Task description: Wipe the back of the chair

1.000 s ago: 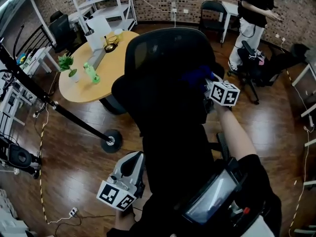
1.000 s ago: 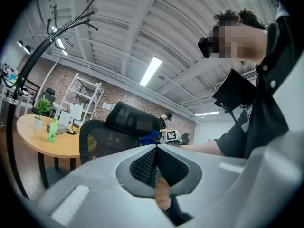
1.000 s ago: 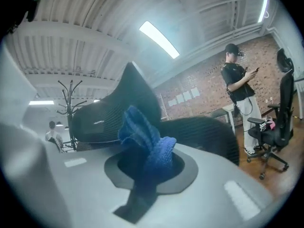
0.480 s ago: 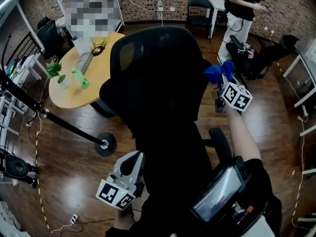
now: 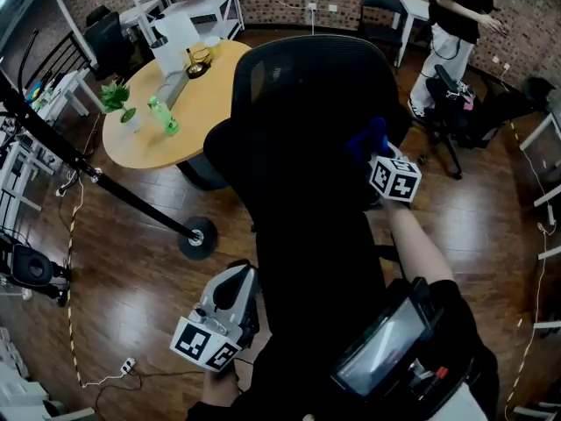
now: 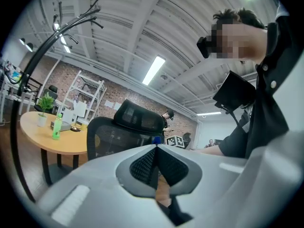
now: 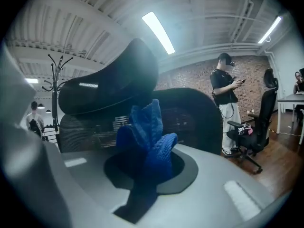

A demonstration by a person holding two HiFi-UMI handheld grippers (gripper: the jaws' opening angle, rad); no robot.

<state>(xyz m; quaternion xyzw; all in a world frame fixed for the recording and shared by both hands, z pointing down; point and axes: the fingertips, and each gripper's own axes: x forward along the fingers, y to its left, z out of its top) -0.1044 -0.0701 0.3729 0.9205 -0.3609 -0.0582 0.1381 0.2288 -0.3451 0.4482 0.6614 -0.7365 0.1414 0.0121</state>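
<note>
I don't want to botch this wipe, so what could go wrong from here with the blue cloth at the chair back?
1. The right gripper pinches only a fold of the blue cloth. The loose bunch could snag on the mesh of the chair back and pull free.
2. The left gripper is shut on nothing and sits away from the chair back, so nothing braces it. A firm push may turn it away from the cloth.

Pretty even light from the ceiling strip lights (image 7: 159,31), slightly blown out. Heavy fisheye with dark corners in both gripper views, and the black chair (image 5: 307,121) loses all detail
</note>
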